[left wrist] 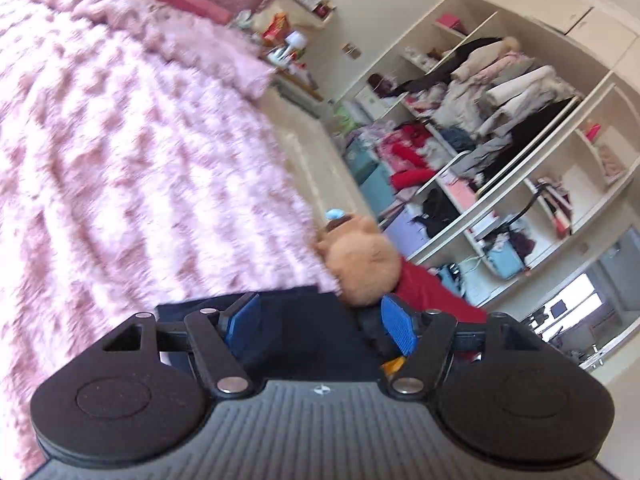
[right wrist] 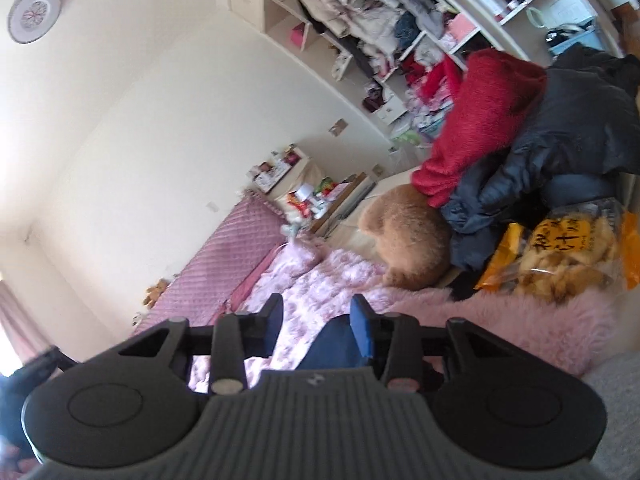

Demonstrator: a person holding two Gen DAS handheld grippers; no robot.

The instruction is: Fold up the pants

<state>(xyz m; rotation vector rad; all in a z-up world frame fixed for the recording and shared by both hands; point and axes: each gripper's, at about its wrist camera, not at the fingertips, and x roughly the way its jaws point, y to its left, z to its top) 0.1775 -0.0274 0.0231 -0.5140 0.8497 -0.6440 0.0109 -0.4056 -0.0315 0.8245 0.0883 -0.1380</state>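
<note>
Scene: a bedroom, with a fluffy pink blanket (left wrist: 120,160) spread over the bed and an open wardrobe (left wrist: 500,120) crammed with clothes beyond its far edge.

Pants: a dark navy garment (left wrist: 296,328) lies flat on the blanket directly under and just ahead of the left gripper (left wrist: 320,326); in the right wrist view a strip of the same blue cloth (right wrist: 336,344) shows just below the right gripper (right wrist: 318,320).

Left gripper: its jaws stand spread wide, blue pads (left wrist: 245,320) well apart, nothing pinched between them; the dark cloth lies beneath, not in the grip.

Right gripper: its jaws are partly apart, with only blanket showing in the gap; the blue cloth sits against the right-hand pad (right wrist: 362,332), though no pinch can be made out.

Nearby: a tan plush toy (left wrist: 362,268) rests just beyond the left gripper's right finger, beside something red (left wrist: 432,292); ahead and to the right of the right gripper sit a heap of red and dark clothing (right wrist: 520,132) and a yellow snack bag (right wrist: 560,248).

Done so far: with both grippers free of the fabric and the garment lying flat, a fold appears to have been laid down and let go.

Left to do: the view is blurred and shows only one end of the pants, so how many folds are in cannot be told; a further fold or a final smoothing may remain.
</note>
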